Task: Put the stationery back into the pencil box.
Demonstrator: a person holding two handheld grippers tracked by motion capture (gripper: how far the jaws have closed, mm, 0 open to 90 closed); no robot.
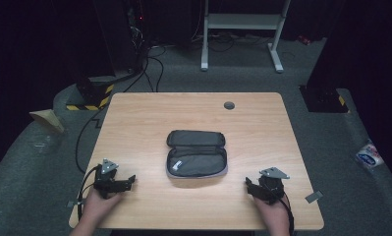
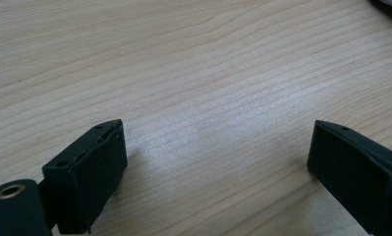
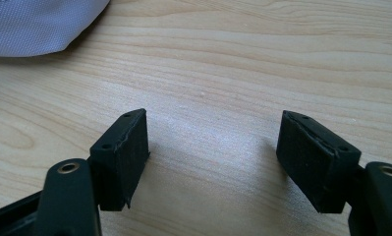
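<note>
A grey zip pouch (image 1: 196,153) lies unzipped and spread flat at the middle of the wooden table (image 1: 149,115), its dark lining facing up. My left gripper (image 1: 130,180) rests low over the table's near left part, held in a hand, jaws pointing right toward the pouch. Its jaws stand wide apart over bare wood (image 2: 218,142) with nothing between them. My right gripper (image 1: 248,184) sits near the front right, jaws pointing left. In the right gripper view its jaws (image 3: 213,147) are open over bare wood, and a pale grey edge of the pouch (image 3: 36,24) shows at top left.
A small round grey grommet (image 1: 229,105) is set in the table near its far edge. Beyond the table are a white metal frame (image 1: 242,29), cables on the carpet and black-and-yellow taped stands (image 1: 90,96). A grey tag (image 1: 313,196) sticks out at the table's front right corner.
</note>
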